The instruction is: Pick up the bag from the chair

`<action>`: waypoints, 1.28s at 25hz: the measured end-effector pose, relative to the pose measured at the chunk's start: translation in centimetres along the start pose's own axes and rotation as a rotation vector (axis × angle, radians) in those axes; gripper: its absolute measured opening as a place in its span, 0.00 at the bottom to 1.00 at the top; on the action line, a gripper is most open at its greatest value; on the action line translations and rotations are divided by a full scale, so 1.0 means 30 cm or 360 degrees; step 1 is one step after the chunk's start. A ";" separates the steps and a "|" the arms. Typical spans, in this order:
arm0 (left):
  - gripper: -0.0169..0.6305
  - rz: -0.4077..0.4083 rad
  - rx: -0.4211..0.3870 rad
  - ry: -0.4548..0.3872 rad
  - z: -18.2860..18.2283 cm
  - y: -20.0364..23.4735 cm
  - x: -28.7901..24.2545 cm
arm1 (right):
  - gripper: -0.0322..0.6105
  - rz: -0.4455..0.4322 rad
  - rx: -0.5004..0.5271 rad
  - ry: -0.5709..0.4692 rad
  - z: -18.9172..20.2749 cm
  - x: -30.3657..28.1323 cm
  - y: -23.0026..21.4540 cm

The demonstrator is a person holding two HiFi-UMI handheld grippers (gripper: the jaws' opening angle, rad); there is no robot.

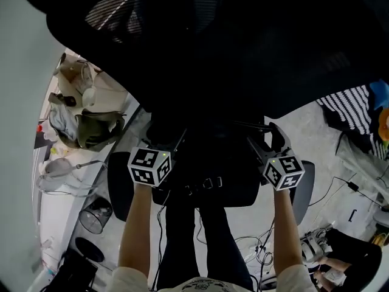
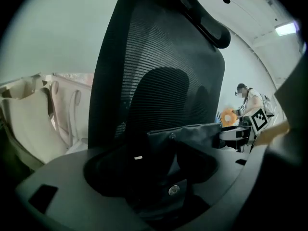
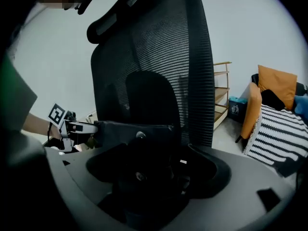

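Observation:
A black bag lies on the seat of a black mesh office chair, against its backrest. It is dark and hard to make out from above. My left gripper sits at the bag's left end and my right gripper at its right end. Both are open, and the bag shows between the wide grey jaws in the left gripper view. The bag fills the gap the same way in the right gripper view. Neither pair of pads visibly presses on it.
Cream tote bags and an olive bag crowd a white surface on the left. A striped cloth, an orange cushion and a wooden shelf stand right. Cables and a wire bin are on the floor.

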State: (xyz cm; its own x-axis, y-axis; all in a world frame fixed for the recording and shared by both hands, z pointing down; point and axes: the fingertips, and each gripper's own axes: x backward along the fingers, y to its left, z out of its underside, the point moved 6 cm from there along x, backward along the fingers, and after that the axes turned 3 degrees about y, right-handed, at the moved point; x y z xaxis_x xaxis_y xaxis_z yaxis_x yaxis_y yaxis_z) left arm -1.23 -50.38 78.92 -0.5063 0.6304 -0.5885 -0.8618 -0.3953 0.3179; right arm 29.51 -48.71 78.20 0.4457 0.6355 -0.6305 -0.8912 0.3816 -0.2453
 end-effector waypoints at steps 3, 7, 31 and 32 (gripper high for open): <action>0.51 0.0093 0.0013 0.0013 0.016 0.007 -0.030 | 0.68 -0.0075 0.0062 0.0038 0.015 -0.032 0.002; 0.40 0.0207 0.0016 0.0027 0.026 0.005 -0.060 | 0.59 -0.0185 0.0122 0.0047 0.017 -0.062 0.009; 0.09 0.0313 -0.0116 -0.0043 -0.063 -0.076 0.159 | 0.19 -0.0149 0.0293 0.0009 -0.033 0.120 0.198; 0.09 0.0314 -0.0134 -0.0047 -0.081 -0.086 0.180 | 0.19 -0.0145 0.0291 -0.0002 -0.050 0.142 0.210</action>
State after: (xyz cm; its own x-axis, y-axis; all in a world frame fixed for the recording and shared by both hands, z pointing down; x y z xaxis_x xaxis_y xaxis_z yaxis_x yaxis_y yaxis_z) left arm -1.67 -47.58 73.11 -0.6668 0.5541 -0.4983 -0.7406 -0.5668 0.3609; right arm 25.68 -44.61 72.87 0.5241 0.5933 -0.6110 -0.8168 0.5532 -0.1635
